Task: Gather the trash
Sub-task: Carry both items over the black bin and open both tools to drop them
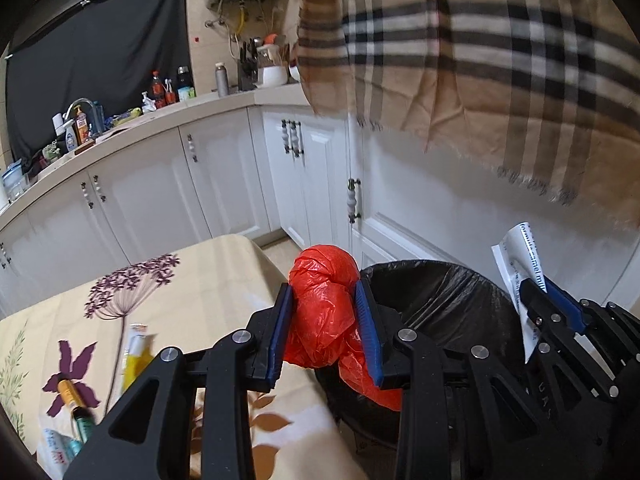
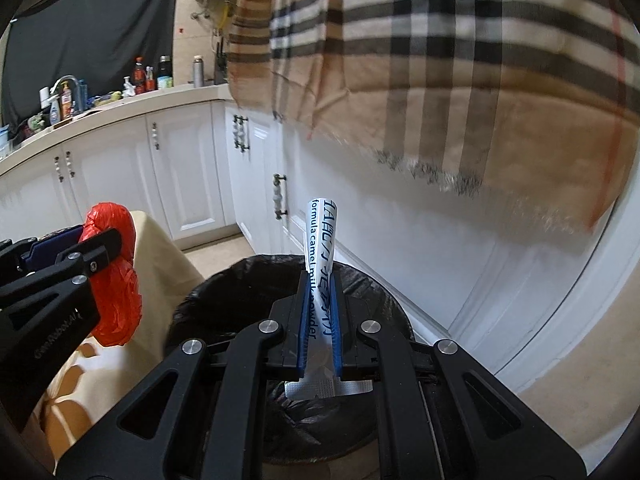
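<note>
My left gripper (image 1: 325, 292) is shut on a crumpled red plastic bag (image 1: 324, 280), held at the near rim of a round bin lined with a black bag (image 1: 432, 292). The red plastic bag (image 2: 114, 276) also shows at the left of the right wrist view. My right gripper (image 2: 321, 280) is shut on a white milk powder sachet (image 2: 320, 232) with blue print, held upright over the bin (image 2: 224, 292). The same sachet (image 1: 518, 256) appears at the right of the left wrist view.
A table with a floral cloth (image 1: 192, 276) stands left of the bin, with a yellow wrapper (image 1: 134, 356) and small tubes (image 1: 70, 394) on it. White cabinets (image 1: 224, 188) run behind. A plaid scarf (image 1: 500, 52) hangs above the bin. A cluttered counter (image 1: 120, 120) lies at the left.
</note>
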A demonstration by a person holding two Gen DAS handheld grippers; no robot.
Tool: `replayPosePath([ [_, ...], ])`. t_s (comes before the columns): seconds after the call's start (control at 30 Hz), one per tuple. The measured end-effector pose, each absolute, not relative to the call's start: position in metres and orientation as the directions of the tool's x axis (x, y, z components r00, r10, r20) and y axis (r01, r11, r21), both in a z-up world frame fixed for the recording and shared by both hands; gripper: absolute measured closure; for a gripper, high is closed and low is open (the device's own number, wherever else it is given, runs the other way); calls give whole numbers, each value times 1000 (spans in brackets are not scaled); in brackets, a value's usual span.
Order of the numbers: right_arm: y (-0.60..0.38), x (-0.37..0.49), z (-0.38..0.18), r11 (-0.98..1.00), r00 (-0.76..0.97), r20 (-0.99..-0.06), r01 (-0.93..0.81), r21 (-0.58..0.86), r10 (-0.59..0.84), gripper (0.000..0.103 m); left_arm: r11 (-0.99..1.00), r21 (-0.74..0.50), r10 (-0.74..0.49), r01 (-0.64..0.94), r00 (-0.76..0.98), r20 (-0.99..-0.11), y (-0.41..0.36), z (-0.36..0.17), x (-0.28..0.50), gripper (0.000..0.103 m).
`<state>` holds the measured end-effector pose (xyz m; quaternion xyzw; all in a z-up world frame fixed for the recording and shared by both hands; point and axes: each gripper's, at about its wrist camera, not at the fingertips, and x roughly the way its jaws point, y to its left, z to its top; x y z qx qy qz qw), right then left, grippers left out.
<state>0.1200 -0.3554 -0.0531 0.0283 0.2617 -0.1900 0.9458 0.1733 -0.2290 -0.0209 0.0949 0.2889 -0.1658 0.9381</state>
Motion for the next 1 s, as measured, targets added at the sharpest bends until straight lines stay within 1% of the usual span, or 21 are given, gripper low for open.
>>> replayPosePath([
  [0.13, -366, 127, -67, 920, 776, -524, 391, -37, -351, 94, 926, 88, -245, 367, 762, -600, -238, -32, 186, 70],
  [0.2, -371, 133, -73, 918, 769, -535, 395, -33, -350, 92, 928, 94, -235, 361, 761, -605, -242, -37, 190, 68],
  [0.23, -372, 134, -75, 917, 767, -538, 397, -31, -350, 87, 929, 94, -231, 359, 757, -611, -243, -39, 192, 63],
  [0.27, -375, 136, -79, 916, 763, -545, 400, -25, -348, 75, 930, 94, -227, 356, 755, -615, -244, -41, 193, 58],
  [0.33, -378, 137, -83, 913, 759, -548, 408, -21, -351, 68, 931, 96, -219, 353, 748, -626, -244, -43, 195, 50],
  [0.4, -380, 137, -86, 910, 755, -551, 413, -22, -356, 68, 932, 90, -221, 351, 748, -626, -243, -43, 195, 49],
  [0.47, -382, 135, -87, 909, 753, -554, 417, -18, -357, 68, 937, 88, -216, 339, 757, -617, -241, -40, 194, 46],
  [0.7, -375, 132, -79, 913, 756, -554, 407, -16, -347, 68, 941, 86, -208, 328, 759, -617, -228, -32, 185, 44],
  [1.0, -341, 106, -58, 935, 780, -548, 354, -10, -302, 68, 954, 81, -181, 288, 773, -608, -181, -11, 153, 44],
])
